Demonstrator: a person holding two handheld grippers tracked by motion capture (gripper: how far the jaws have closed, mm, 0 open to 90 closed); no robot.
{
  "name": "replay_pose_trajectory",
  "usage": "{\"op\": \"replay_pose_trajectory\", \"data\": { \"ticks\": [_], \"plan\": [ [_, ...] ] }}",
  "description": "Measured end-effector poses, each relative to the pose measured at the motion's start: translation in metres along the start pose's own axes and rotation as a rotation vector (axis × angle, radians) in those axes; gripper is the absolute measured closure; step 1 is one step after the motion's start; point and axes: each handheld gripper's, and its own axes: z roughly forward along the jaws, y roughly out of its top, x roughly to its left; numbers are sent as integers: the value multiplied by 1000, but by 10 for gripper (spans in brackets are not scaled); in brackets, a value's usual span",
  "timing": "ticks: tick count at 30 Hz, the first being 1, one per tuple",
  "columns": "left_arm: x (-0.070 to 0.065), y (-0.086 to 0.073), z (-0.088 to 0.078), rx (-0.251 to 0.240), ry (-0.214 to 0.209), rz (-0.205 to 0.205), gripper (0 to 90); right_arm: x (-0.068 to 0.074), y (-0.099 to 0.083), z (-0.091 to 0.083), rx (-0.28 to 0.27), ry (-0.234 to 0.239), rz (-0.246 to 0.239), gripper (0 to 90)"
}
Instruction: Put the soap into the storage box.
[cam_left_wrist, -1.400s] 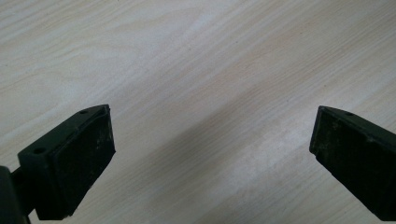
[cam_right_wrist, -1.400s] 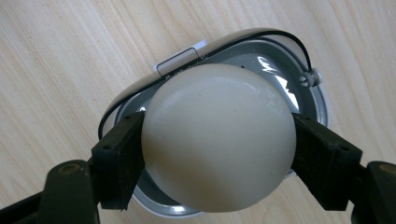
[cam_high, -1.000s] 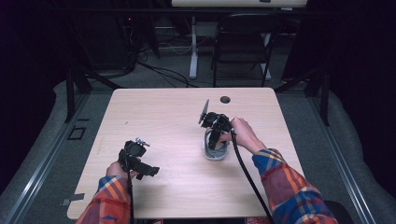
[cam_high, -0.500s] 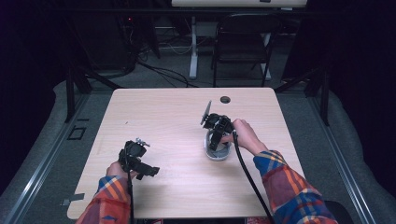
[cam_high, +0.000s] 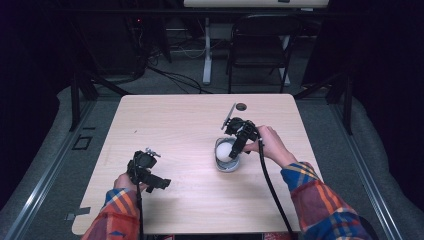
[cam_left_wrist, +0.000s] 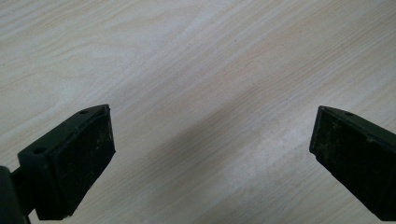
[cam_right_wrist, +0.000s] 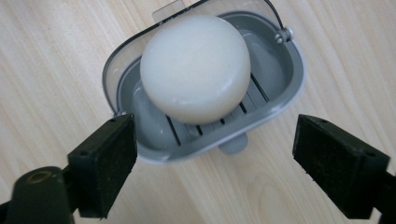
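Between the wide-open jaws of the right gripper (cam_right_wrist: 215, 170), which grip nothing, a grey soap dish (cam_right_wrist: 285, 88) is seen just ahead on the desk (cam_right_wrist: 56, 51), its long axis running roughly across the gap. A round white soap bar (cam_right_wrist: 195, 67) is held in the dish on its slatted floor, with a clear hinged lid (cam_right_wrist: 187, 8) folded back behind. Well apart, near the desk's front left, the left gripper (cam_high: 145, 172) is held over bare wood, jaws likewise spread and empty. The right hand (cam_high: 270, 142) is judged the nearer to the dish.
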Motion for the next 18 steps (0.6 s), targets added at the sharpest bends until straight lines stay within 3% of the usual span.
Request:
{"op": "replay_pose_trajectory", "data": {
  "ticks": [11,18],
  "plan": [
    [0,0,0,-1,-2,0,0,1,-29,-22,-9,-22,-1,31],
    [0,0,-1,-3,0,-1,0,2,-60,-30,-15,-51,17,15]
  ]
}}
